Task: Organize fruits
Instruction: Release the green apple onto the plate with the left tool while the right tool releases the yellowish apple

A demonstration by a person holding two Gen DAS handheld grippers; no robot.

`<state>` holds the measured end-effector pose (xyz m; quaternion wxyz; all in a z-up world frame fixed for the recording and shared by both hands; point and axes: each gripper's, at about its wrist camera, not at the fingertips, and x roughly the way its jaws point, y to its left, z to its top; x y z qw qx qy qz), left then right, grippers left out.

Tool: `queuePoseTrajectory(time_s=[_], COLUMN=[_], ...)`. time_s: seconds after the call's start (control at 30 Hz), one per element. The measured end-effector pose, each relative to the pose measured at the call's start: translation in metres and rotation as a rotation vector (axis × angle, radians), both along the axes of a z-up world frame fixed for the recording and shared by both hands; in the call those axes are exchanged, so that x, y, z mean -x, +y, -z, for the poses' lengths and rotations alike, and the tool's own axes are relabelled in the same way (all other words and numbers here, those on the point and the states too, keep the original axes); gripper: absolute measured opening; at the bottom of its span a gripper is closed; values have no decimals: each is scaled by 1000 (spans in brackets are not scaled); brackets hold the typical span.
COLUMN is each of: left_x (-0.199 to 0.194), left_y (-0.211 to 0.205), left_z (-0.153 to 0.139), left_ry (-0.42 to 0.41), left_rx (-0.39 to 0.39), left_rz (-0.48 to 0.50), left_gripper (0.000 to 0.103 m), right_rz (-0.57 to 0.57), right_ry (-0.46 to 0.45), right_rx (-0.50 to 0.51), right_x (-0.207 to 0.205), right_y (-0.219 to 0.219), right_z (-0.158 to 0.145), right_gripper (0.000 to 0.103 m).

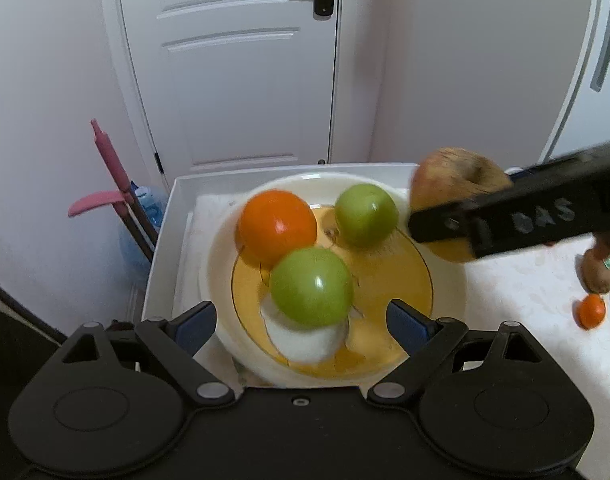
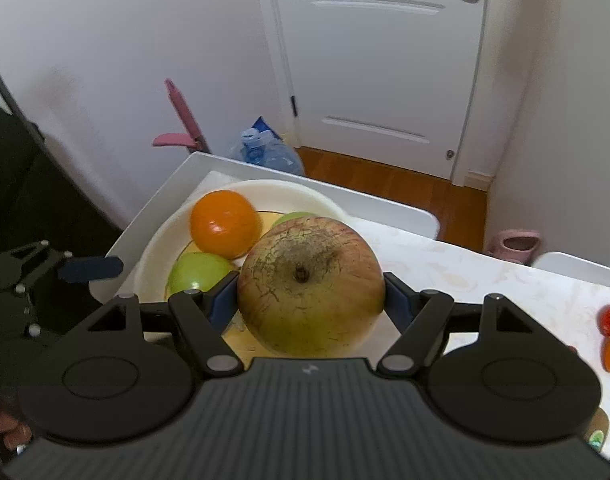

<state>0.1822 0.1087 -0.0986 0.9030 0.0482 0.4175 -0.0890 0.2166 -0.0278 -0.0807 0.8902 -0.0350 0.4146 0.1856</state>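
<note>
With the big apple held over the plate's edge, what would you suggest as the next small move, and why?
Probably ease the right hand-held gripper forward and down toward the bare part of the plate, then open. It is shut on the large apple, near the rim; the orange and two green fruits fill the left and middle. The left hand-held gripper is open, holding nothing.

I am in a home, by the look of it: a white panelled door (image 2: 385, 68) with a black handle, wooden floor (image 2: 389, 188), and a water jug (image 2: 265, 152) beside a pink mop (image 1: 113, 184) past the table's (image 2: 485, 280) far edge.
</note>
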Motion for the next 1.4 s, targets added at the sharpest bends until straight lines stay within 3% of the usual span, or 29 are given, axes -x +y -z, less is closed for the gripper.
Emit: queuePoseTrajectory(time_s=[0.6,0.63,0.7,0.8,1.03,1.4], left_x=[27,28,31,33,37,57], left_y=[1,1,0,-1,-2,-14], left_z=[5,5,5,4,0,-26], left_ry=[30,33,35,34,26,-19], left_rx=[-35,-35,-38,-40,-32,-15], left_rz=[-22,-21,-21,-19,-14,-4], left_gripper=[94,94,94,94,94,94], right_rz=[-233,-233,-230,-221,-169,-79], right_ry=[11,3,-54,-96,-74,-104], right_rx=[56,57,59,73,37,17], right_x=[4,6,11,14,15,53], right_y=[36,36,36,34,21,-1], right_z=[42,42,36,28,18,-15], right_gripper=[89,91,103,103,103,103])
